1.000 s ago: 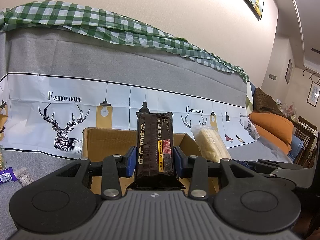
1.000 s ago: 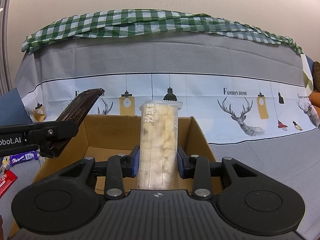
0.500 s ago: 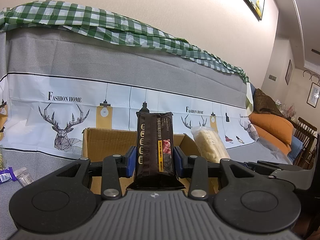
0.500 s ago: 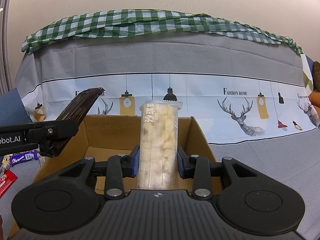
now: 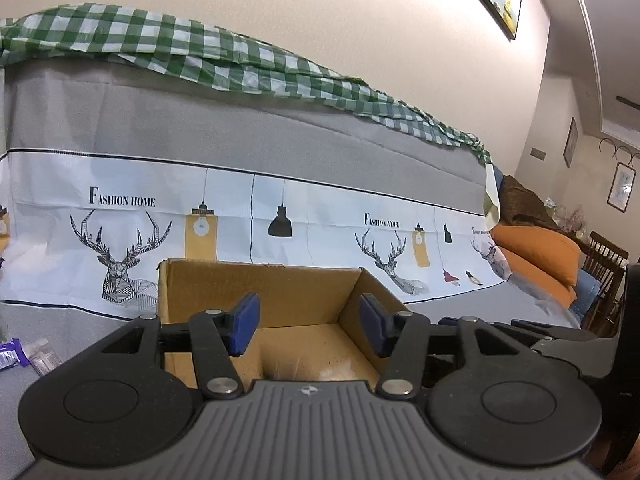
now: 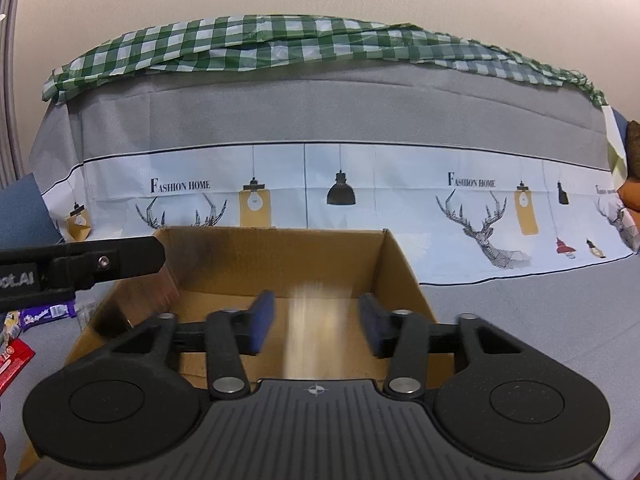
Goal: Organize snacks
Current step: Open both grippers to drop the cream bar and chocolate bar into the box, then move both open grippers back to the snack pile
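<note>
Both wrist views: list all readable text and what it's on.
"FASHION HOME": printed cloth, repeated along it; the farthest repeat is too small to read.
"ot.AI", cut off by the frame edge: side of the left gripper.
Purple snack wrapper: white lettering, too blurred to read.
Red snack wrapper: print too small to read.

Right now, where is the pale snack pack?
In the right wrist view, the pale snack pack is a vertical blur between the opening fingers of the right gripper, untouched by them, dropping into the cardboard box.
</note>
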Available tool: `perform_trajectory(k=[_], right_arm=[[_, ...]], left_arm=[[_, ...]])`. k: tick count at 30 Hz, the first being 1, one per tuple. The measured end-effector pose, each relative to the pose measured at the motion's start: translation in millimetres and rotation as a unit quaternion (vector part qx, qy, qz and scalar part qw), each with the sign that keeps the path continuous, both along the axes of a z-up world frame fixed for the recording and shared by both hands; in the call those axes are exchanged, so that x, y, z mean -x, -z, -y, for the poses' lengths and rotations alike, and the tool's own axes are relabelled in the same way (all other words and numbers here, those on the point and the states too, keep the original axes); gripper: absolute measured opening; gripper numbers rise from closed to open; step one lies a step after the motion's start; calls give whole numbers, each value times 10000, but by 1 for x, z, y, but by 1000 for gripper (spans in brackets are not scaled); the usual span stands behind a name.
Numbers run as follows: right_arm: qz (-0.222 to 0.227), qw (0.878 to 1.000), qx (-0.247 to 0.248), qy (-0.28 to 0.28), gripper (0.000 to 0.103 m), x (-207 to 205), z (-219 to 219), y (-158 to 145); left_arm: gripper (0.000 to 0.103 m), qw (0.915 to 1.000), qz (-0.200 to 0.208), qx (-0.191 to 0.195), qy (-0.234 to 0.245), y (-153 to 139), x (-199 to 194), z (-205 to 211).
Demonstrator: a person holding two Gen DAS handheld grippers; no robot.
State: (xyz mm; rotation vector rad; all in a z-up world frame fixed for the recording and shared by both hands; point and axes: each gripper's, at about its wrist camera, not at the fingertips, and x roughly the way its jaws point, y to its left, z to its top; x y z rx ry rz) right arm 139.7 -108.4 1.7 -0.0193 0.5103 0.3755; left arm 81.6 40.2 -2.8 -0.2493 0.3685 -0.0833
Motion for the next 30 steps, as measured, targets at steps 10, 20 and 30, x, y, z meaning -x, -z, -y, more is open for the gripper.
perform_trajectory(k=[10,20,30], right_arm=[[-102,9999,-56,100,57,2,-6,1],[-46,9993,-365,-97,34,18,-22,-4],[-188,9952,-830,-489,24,37,-51,-10]], left_arm=[[59,9994,-33,287,188,3,12,-18],[28,9961,-512,52,721,1,60,-54],[25,9854,-1662,53,-373,37,95,-147]])
